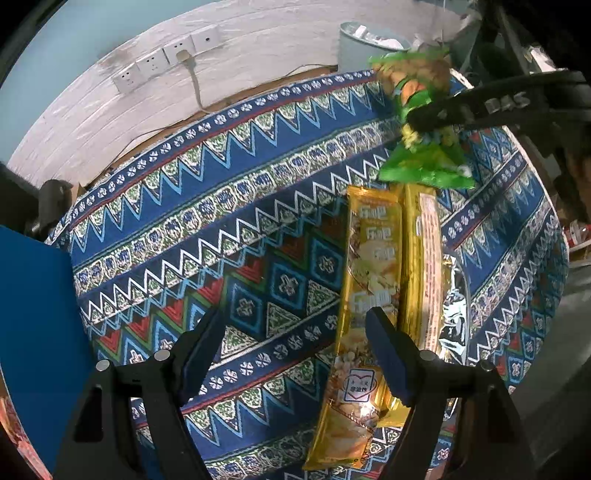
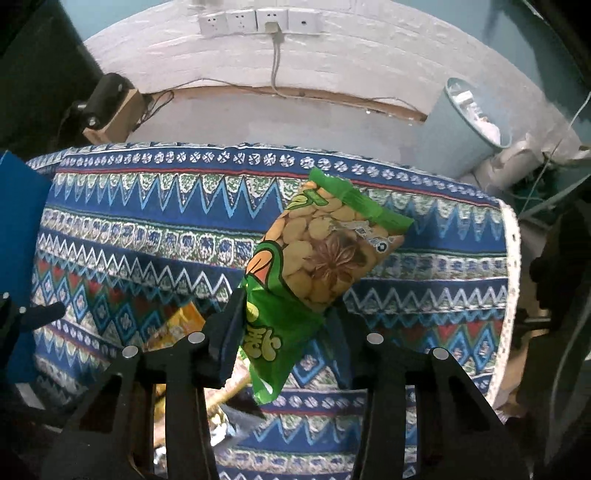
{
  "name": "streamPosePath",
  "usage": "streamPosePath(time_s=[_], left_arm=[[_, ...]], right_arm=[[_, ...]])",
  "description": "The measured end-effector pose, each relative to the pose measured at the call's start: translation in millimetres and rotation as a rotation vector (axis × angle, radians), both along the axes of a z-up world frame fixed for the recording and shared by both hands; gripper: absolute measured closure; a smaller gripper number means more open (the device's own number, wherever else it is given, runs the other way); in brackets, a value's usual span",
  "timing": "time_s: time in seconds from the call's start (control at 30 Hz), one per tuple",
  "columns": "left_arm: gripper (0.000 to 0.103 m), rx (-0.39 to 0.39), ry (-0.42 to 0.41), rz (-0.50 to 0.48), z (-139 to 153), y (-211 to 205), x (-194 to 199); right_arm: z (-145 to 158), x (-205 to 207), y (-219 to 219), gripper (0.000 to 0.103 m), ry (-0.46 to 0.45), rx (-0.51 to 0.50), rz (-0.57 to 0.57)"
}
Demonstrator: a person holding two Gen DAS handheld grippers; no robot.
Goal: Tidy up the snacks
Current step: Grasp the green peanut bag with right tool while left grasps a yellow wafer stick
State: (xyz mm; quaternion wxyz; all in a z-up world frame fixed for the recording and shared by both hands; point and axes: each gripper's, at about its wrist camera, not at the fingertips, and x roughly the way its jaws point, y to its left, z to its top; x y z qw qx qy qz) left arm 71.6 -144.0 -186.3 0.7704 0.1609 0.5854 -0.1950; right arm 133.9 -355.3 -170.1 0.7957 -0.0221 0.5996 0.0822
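Left gripper (image 1: pixel 295 354) sat at the bottom of the left wrist view, fingers spread wide, nothing between them — patterned tablecloth (image 1: pixel 184 221) showed through the gap. Its right finger overlapped the yellow snack pack (image 1: pixel 369 280), which lay flat lengthwise at lower right of the frame, with a second gold pack (image 1: pixel 424 258) just beside it on the right and a silvery wrapper (image 1: pixel 456 302) against that one's right edge. Right gripper (image 2: pixel 284 325) at the bottom centre of the right wrist view was pinching the green peanut bag (image 2: pixel 317 254) by its lower part — bag was lifted off the cloth, tilted toward upper right. In the left view the same bag (image 1: pixel 424 162) hung at upper right, above the yellow packs. Wall sockets (image 2: pixel 258 20) were at top centre, pale bin (image 2: pixel 469 122) at upper right, blue panel (image 1: pixel 33 314) at left edge.
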Motion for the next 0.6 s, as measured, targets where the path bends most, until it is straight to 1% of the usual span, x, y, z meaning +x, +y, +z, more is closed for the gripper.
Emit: streamPosePath(time_s=[0.2, 0.23, 0.3, 0.33, 0.5, 0.6], left_arm=[[0.022, -0.026, 0.06, 0.027, -17.4, -5.4, -5.5], [0.022, -0.023, 0.061, 0.028, -20.6, -6.5, -7.3], [0.017, -0.03, 0.058, 0.032, -23.4, -9.2, -8.4], [0.017, -0.028, 0.05, 0.037, -24.3, -10.8, -8.0], [0.016, -0.041, 0.037, 0.055, -28.0, -19.0, -2.2], [0.016, -0.062, 0.056, 0.059, -28.4, -23.7, 5.5]], right_arm=[[9.9, -12.9, -13.2, 0.062, -0.018, 0.02, -0.007], [12.8, -15.7, -16.7, 0.063, -0.024, 0.024, -0.013], [17.3, -19.8, -20.0, 0.063, -0.031, 0.034, -0.018], [19.8, -22.5, -22.3, 0.063, -0.036, 0.038, -0.023], [29.9, -33.1, -30.5, 0.063, -0.056, 0.064, -0.038], [34.2, -37.0, -35.9, 0.063, -0.066, 0.078, -0.043]])
